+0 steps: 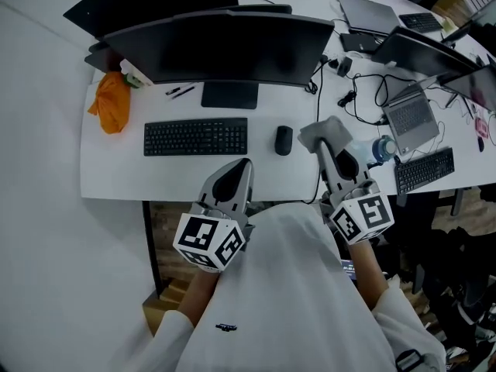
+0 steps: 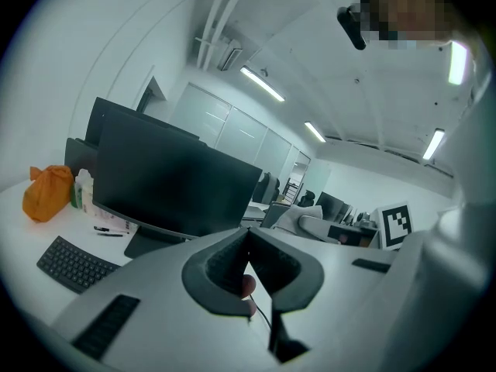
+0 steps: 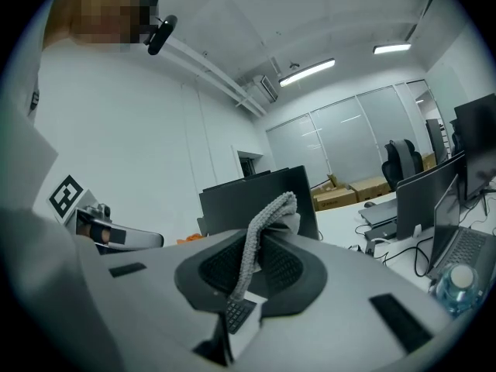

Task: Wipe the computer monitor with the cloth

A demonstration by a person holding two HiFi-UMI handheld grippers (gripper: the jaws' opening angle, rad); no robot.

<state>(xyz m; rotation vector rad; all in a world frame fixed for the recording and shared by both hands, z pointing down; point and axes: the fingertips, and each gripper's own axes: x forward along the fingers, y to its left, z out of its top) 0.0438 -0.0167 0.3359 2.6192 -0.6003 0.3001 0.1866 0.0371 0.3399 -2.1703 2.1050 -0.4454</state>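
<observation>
1. The right hand-held gripper [image 3: 260,242] pinches the grey cloth [image 3: 269,211], which rises from between its jaws and folds over past their tips.
2. In the head view, the cloth [image 1: 325,132] shows just right of the mouse [image 1: 284,139], over the front part of the worktop [image 1: 116,169] and apart from the monitor [image 1: 225,49] behind it.
3. The left hand-held gripper [image 2: 248,235] has its jaws pressed together with nothing between them, and it sits in front of the keyboard [image 1: 195,136].

Crumpled grey cloth [image 1: 325,132], dark upright monitor [image 1: 232,53]
</observation>
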